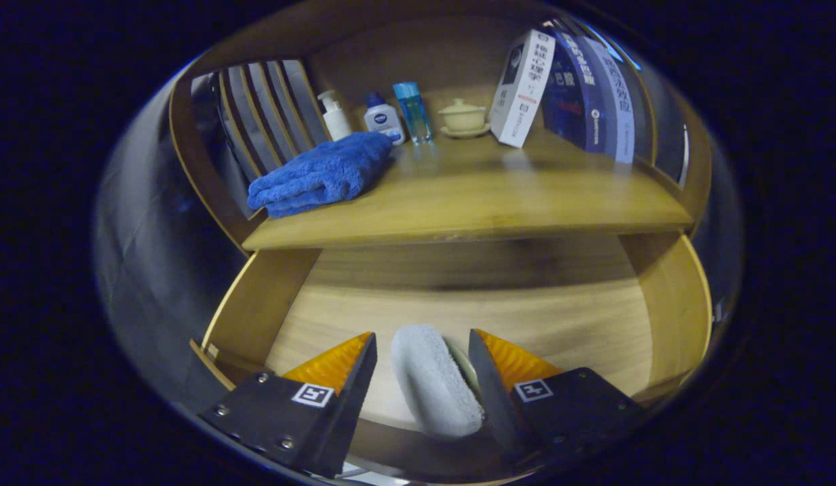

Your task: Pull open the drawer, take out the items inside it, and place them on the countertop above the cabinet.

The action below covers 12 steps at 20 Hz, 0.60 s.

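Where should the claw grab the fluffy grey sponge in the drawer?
Across its narrow sides, coming from above. The grey sponge stands on edge in the open drawer, so its flat faces meet the fingers. The claw already straddles it, open.

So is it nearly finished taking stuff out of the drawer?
Partway. The drawer is already pulled open. The gripper has a grey sponge between its fingers; it leans against one finger, with a gap to the other, so a firm hold isn't certain. The sponge still has to go on the countertop, beside the blue towel. No other item shows in the visible part of the drawer.
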### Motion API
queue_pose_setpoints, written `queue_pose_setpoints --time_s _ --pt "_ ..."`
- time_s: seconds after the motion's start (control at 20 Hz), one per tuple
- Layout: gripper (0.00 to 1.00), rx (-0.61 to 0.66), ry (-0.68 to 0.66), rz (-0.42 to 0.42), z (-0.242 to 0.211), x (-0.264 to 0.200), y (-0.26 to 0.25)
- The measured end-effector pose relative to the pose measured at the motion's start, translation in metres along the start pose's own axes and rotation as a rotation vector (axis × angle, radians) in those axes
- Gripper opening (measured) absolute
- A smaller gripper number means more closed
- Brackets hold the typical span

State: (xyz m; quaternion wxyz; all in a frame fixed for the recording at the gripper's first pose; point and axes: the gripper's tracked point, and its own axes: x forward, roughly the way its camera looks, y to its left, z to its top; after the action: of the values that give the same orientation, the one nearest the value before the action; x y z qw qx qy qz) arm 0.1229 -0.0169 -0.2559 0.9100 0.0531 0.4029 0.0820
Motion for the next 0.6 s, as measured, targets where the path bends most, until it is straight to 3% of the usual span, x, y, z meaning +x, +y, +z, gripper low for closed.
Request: queue_pose_setpoints --time_s 0.15,0.4,0.6 --pt "0.82 0.002 0.058 0.025 -0.017 0.01 -0.002" --pt "0.37 -0.002 0.061 0.027 -0.016 0.011 -0.006" --pt "0.27 -0.012 0.031 -0.007 -0.014 0.007 -0.005"
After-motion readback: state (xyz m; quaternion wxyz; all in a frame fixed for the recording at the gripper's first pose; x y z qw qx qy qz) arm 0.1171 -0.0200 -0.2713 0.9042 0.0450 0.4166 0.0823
